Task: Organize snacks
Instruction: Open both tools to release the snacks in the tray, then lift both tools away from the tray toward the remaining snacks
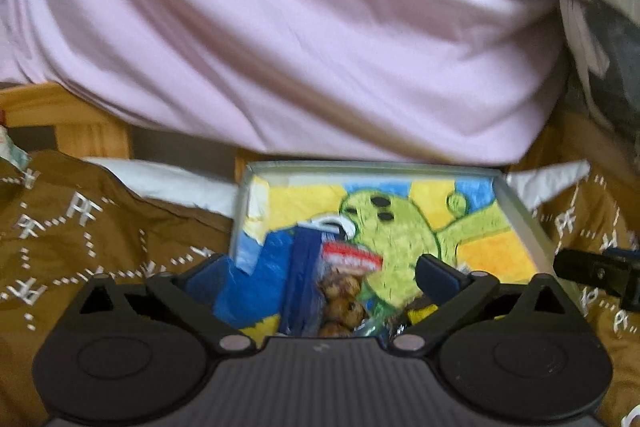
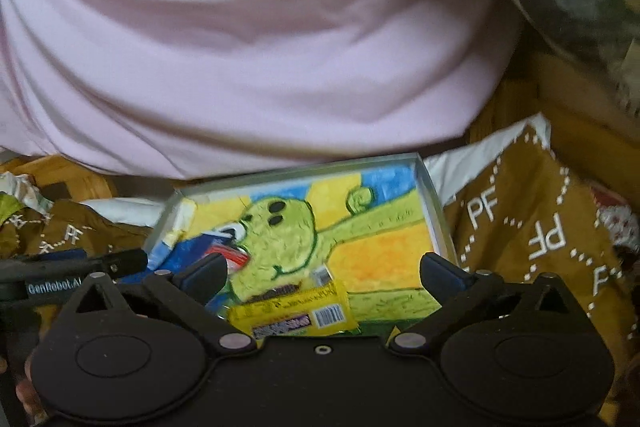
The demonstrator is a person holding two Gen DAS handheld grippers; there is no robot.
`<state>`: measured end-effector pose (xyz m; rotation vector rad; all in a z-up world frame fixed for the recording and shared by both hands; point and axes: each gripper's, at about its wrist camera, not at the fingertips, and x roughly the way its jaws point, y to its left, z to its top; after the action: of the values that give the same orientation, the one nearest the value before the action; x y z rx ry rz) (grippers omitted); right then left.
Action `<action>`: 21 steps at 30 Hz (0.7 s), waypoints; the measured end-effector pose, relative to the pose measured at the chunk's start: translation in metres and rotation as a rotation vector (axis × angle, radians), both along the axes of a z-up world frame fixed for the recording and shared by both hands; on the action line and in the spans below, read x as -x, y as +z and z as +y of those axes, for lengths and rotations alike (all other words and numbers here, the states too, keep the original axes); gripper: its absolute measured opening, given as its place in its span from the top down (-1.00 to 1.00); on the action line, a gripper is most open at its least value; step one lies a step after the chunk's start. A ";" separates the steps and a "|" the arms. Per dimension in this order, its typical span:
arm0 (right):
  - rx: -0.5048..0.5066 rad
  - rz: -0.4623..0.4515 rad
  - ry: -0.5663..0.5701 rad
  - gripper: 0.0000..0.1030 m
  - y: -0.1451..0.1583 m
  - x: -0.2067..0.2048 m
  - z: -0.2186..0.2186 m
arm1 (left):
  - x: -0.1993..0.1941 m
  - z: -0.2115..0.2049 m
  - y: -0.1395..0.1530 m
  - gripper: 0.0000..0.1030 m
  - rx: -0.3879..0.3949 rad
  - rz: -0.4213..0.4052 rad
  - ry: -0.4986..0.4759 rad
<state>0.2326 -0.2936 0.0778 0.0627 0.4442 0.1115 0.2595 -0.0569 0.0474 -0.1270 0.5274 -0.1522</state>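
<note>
Left gripper [image 1: 320,269]: jaws stand apart, clamped on nothing, poised over a blue-edged clear packet of brown round snacks [image 1: 340,291] that lies in the near part of a shallow grey-rimmed tray [image 1: 520,211] lined with a yellow, blue and green cartoon drawing. Right gripper [image 2: 322,269]: jaws likewise apart and empty, above a flat yellow barcoded snack packet [image 2: 292,311] lying in the same tray. Judgement: the tray serves as the collection point, and both packets are already inside. The tray rests on a brown cloth printed with white letters [image 2: 540,227]. A person's pale pink garment [image 1: 280,27] fills the background.
</note>
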 end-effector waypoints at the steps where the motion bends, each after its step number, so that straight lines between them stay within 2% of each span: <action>1: 0.012 -0.020 0.002 -0.99 0.003 0.007 0.002 | 0.004 0.003 0.005 -0.99 0.005 -0.012 0.004; 9: 0.072 -0.136 0.012 -0.99 0.025 0.060 0.020 | 0.056 0.025 0.034 -0.99 0.040 -0.117 0.002; 14: 0.088 -0.148 0.057 -0.99 0.031 0.091 0.030 | 0.091 0.031 0.044 -0.99 0.005 -0.174 -0.008; 16: 0.094 -0.156 0.064 -0.99 0.032 0.103 0.034 | 0.101 0.032 0.048 -0.99 -0.019 -0.182 -0.011; 21: 0.121 -0.208 0.101 -0.99 0.030 0.138 0.045 | 0.127 0.041 0.053 -0.99 -0.018 -0.174 -0.027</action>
<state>0.0948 -0.2488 0.1081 -0.0901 0.2456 0.1882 0.1326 -0.0157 0.0999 -0.0881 0.3572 -0.1827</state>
